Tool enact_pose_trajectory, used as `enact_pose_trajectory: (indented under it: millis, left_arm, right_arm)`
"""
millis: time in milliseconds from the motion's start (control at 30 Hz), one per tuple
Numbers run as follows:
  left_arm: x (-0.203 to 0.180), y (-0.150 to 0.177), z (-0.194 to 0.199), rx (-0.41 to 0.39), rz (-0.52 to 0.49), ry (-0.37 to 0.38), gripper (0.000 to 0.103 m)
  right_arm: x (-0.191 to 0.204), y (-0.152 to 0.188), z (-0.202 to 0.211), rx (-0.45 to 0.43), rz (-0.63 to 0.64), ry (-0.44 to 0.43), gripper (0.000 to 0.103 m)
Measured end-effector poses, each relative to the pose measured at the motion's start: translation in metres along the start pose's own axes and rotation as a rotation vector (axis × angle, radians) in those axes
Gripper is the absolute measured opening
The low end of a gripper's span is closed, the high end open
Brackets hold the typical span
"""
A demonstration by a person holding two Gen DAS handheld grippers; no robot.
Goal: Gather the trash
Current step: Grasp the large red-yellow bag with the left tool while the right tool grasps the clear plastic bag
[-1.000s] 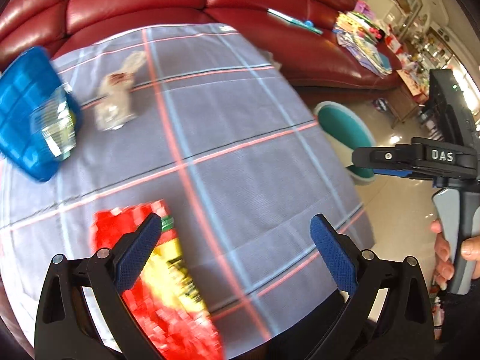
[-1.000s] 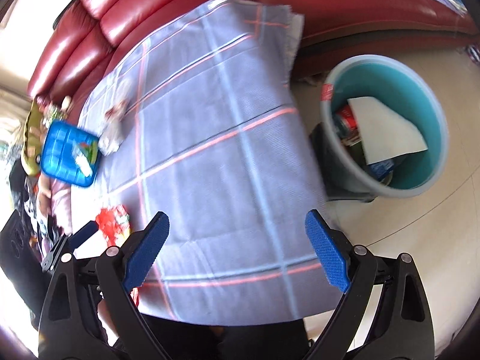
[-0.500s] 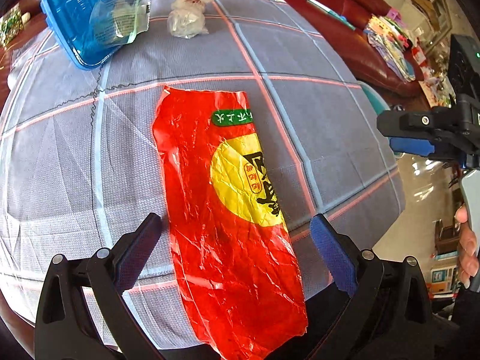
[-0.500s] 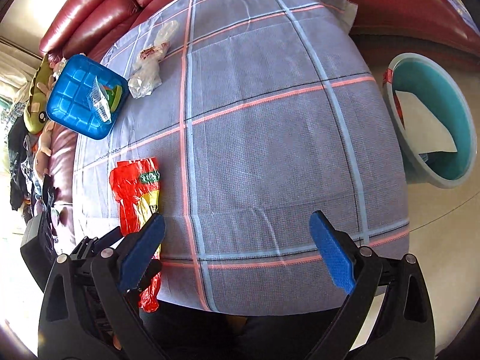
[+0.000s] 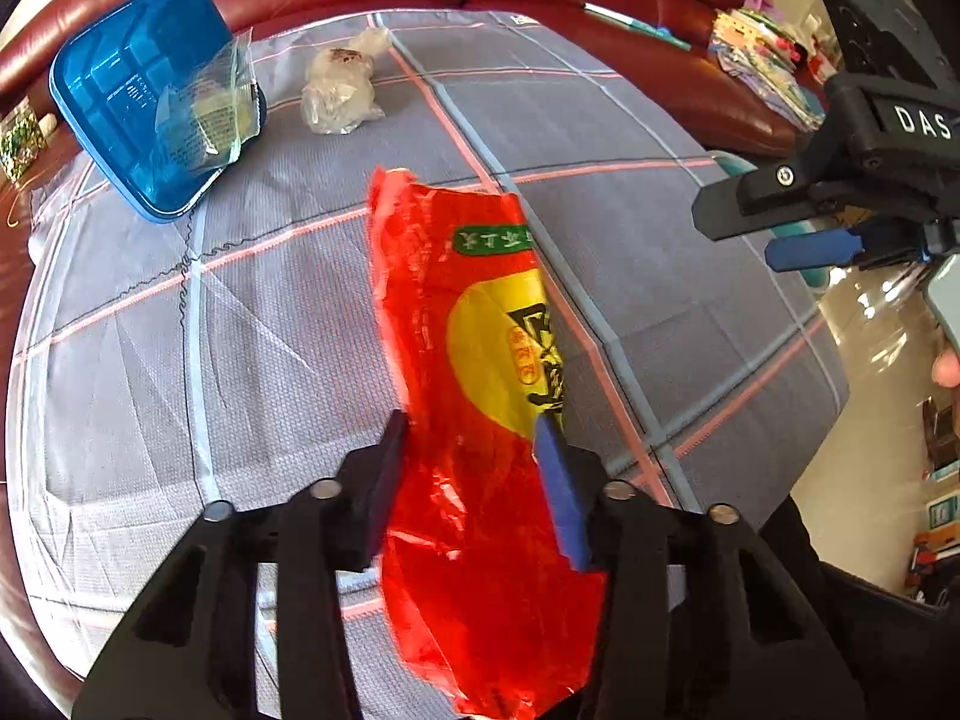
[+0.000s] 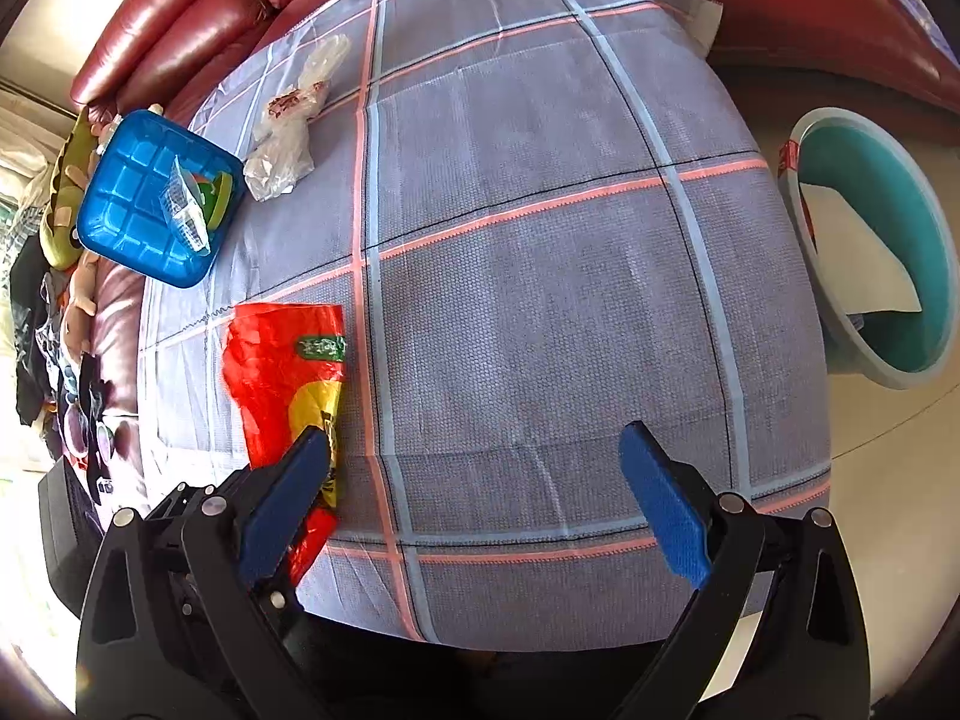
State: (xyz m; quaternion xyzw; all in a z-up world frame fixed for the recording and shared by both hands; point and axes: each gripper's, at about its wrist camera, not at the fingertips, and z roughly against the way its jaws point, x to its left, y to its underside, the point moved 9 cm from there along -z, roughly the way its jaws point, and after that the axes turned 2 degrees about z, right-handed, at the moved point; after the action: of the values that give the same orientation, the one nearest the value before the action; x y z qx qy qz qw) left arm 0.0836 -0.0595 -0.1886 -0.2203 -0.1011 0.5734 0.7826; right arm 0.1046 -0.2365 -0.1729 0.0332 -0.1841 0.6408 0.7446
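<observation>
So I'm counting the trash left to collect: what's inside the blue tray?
The blue tray holds a clear plastic wrapper with something green and yellow beside it. Whatever lies beneath the wrapper is covered.

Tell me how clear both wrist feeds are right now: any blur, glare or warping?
Left wrist view: red snack wrapper slightly smeared near the left gripper, floor glare at right. Right wrist view: sharp; strong fisheye bulge in the plaid tablecloth; washed-out left edge.
</observation>
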Motion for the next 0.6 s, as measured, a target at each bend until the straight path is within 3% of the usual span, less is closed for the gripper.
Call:
enact_pose_trajectory:
  millis: [33,267,600]
  left_arm:
    - [0.001,-0.004,-0.002,-0.001,0.012,0.010,0.006]
    - [0.029,-0.034,-0.003,-0.017,0.143,0.092,0.006]
    - [0.076,-0.062,0.013,-0.078,0.203,0.093,0.006]
  right_arm:
    - [0.001,-0.001,-0.001,0.002,0.000,-0.002,0.093]
    - [0.022,-0.022,-0.004,-0.010,0.036,-0.012,0.093]
    - [0.085,-0.106,-0.028,-0.047,0.142,-0.060,0.092]
